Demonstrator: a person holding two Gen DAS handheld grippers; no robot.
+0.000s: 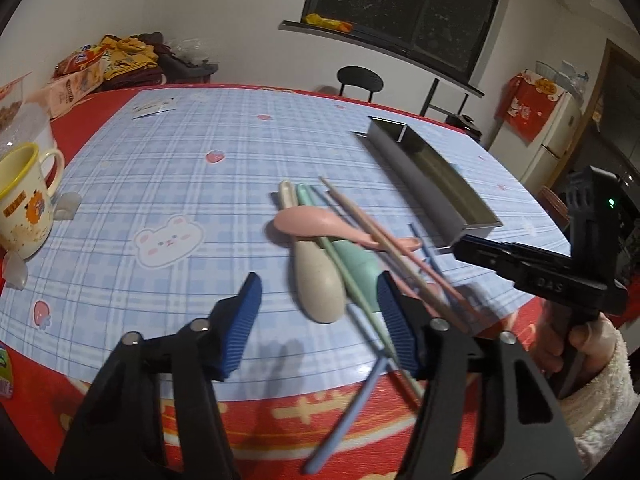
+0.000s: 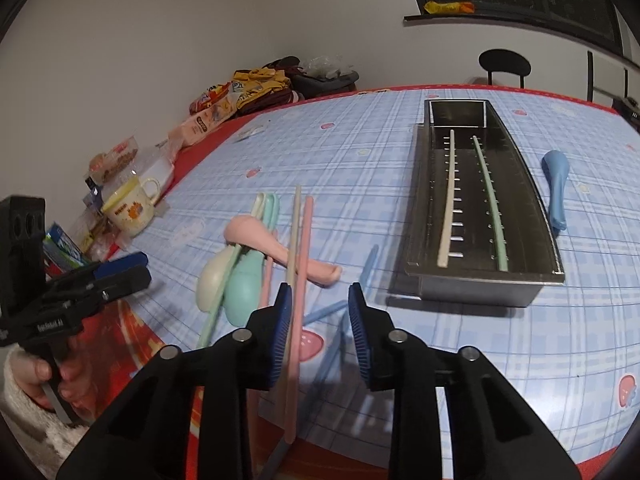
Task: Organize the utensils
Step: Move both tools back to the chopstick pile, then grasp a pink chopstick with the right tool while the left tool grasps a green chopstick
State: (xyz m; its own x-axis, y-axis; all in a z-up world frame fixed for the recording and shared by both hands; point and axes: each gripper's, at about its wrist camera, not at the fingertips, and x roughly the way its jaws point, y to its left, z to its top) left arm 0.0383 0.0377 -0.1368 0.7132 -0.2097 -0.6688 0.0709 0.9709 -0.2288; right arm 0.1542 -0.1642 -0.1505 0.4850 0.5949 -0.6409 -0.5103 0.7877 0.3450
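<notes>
On a plaid tablecloth (image 2: 360,184), a steel tray (image 2: 536,216) held a cream and a green chopstick. Spoons and chopsticks lay heaped left of it. The left gripper (image 1: 318,316), jaws half open, straddled a cream spoon (image 1: 316,280). The right gripper (image 2: 319,328), jaws narrow, had a pink chopstick (image 2: 306,240) between them, untouched by the right pad.

A yellow-rimmed mug (image 1: 24,200) stands at the left edge of the blue checked tablecloth (image 1: 168,152). Snack packets (image 1: 80,64) pile up by the wall, 1 black chair (image 1: 359,80) stands beyond, and a fridge (image 1: 556,136) stands at the right.
</notes>
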